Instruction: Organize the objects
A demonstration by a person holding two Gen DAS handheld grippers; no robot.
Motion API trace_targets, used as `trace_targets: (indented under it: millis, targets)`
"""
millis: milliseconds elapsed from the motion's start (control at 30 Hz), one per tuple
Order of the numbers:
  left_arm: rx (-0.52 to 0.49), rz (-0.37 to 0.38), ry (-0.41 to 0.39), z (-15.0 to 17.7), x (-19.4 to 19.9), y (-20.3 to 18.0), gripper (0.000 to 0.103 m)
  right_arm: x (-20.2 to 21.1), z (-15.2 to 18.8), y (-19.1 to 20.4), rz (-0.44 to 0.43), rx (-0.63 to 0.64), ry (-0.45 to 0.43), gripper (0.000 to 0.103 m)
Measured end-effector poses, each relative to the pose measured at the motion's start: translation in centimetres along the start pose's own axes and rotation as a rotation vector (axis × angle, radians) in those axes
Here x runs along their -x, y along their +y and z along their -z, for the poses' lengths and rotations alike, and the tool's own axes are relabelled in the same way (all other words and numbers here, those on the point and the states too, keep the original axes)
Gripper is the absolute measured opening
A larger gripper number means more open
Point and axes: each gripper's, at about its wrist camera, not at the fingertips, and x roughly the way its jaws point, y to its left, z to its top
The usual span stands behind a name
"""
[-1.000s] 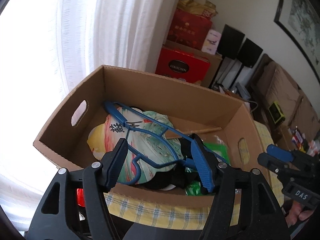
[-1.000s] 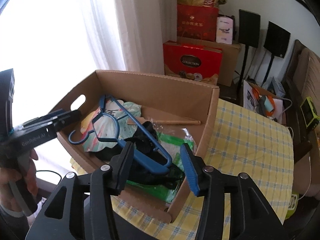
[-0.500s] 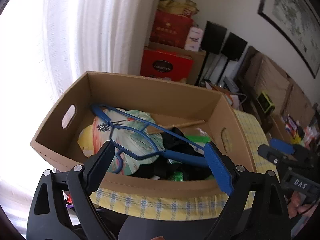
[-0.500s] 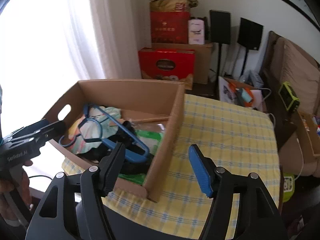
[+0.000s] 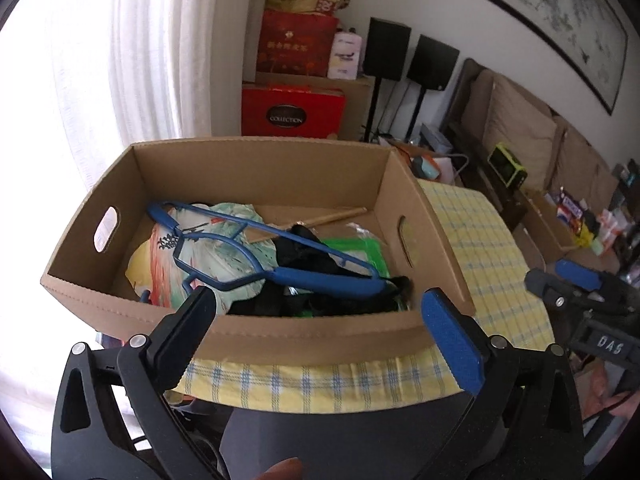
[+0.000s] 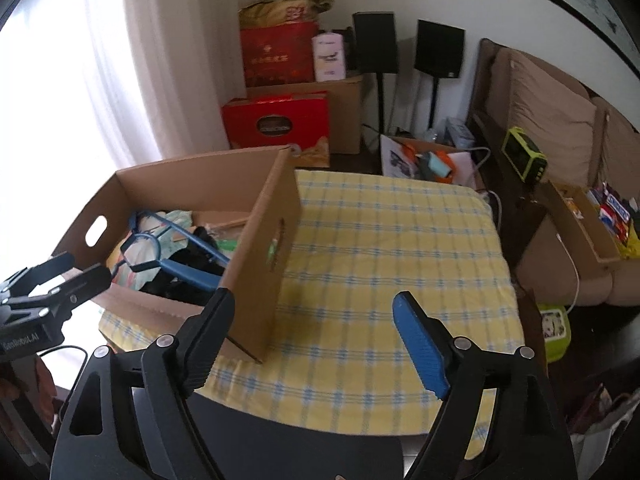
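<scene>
An open cardboard box (image 5: 300, 330) stands on the left part of a table with a yellow checked cloth (image 6: 380, 240). In it lie a blue clothes hanger (image 5: 280, 268), a colourful printed bag (image 5: 192, 264), black cloth (image 5: 308, 276), a green packet (image 5: 360, 248) and a wooden stick (image 5: 332, 216). My left gripper (image 5: 320, 316) is open and empty, just in front of the box's near wall. My right gripper (image 6: 312, 320) is open and empty, over the cloth to the right of the box (image 6: 276, 240). Each gripper shows in the other's view.
Red gift boxes (image 5: 292, 110) and a cardboard carton stand by the curtain behind the table. Two black speakers (image 6: 438, 50) stand on poles. A brown sofa (image 6: 552, 128) and a low box of snacks (image 6: 600, 216) are on the right.
Both grippers have opened wider and pulled back from the box. The right gripper has swung right, from over the box's contents to over the cloth. The hanger stays in the box.
</scene>
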Motion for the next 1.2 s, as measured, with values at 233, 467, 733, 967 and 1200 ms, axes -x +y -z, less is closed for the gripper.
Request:
trace_targets:
  millis: [233, 467, 733, 967, 1200]
  targets:
    - [-0.043, -0.054, 0.014, 1.3, 0.3, -1.7, 0.103, 1.8, 1.3, -1.2, 0.046, -0.02, -0.005, 0.098]
    - [-0.036, -0.035, 0.016, 2.4, 1.3, -2.4, 0.103, 3.3, 2.2, -2.1, 0.051, -0.057, -0.012, 0.102]
    - [-0.056, -0.042, -0.003, 2.8, 3.3, -3.2, 0.103, 4.5, 3.4, -2.4, 0.077, -0.079, -0.018, 0.103]
    - [-0.068, -0.032, 0.01, 3.4, 4.1, -4.2, 0.103, 5.3, 4.2, -2.0, 0.076, -0.066, -0.018, 0.103]
    - [-0.064, -0.008, 0.006, 3.6, 5.0, -4.9, 0.103, 5.9, 4.6, -1.7, 0.085, -0.067, -0.028, 0.103]
